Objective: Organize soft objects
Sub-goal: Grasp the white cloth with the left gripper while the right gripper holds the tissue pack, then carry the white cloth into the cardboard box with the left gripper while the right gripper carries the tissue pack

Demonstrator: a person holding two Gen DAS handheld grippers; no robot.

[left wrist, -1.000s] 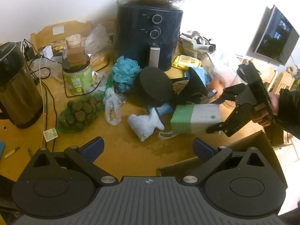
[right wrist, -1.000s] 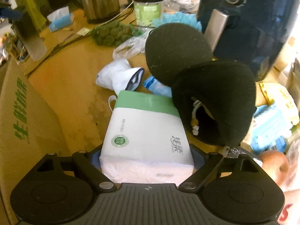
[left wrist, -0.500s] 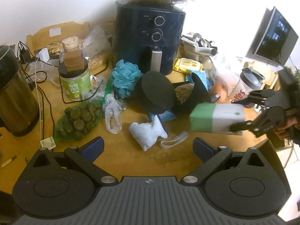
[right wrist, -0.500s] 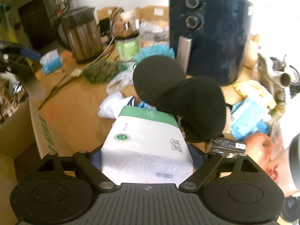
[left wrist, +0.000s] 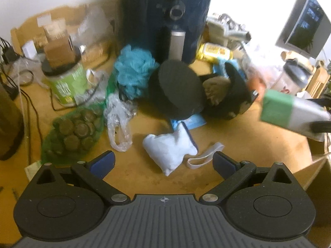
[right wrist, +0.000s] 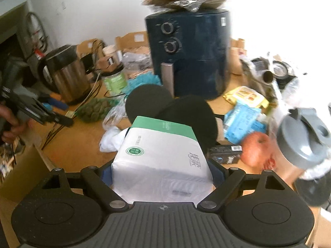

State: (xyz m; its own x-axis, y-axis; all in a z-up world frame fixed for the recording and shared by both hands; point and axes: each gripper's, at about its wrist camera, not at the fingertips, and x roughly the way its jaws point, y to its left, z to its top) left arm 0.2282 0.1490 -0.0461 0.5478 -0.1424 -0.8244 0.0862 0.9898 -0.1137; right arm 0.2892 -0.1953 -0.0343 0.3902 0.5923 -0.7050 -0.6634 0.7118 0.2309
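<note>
The right tool [right wrist: 162,170] is clamped on a tissue pack [right wrist: 161,155], its jaws pressed to the pack's two long sides. The pack's long axis runs straight ahead along the fingers, its green end pointing away toward the black round cushions [right wrist: 186,115] and the dark blue air fryer [right wrist: 190,55] behind them. It is held clear of the table [right wrist: 78,144], above the table's near right edge; in the left wrist view the tissue pack [left wrist: 289,113] hangs tilted, green end toward the table's middle.

The left tool [left wrist: 163,162] stands with its jaws wide apart and nothing between them, above a white cloth pouch [left wrist: 169,146] lying near the front edge of the table [left wrist: 248,140]. Beyond the pouch, toward the far edge, lie a clear plastic bag [left wrist: 118,117], a teal bath sponge [left wrist: 134,72] and a green net bag of round pieces [left wrist: 76,128].
</note>
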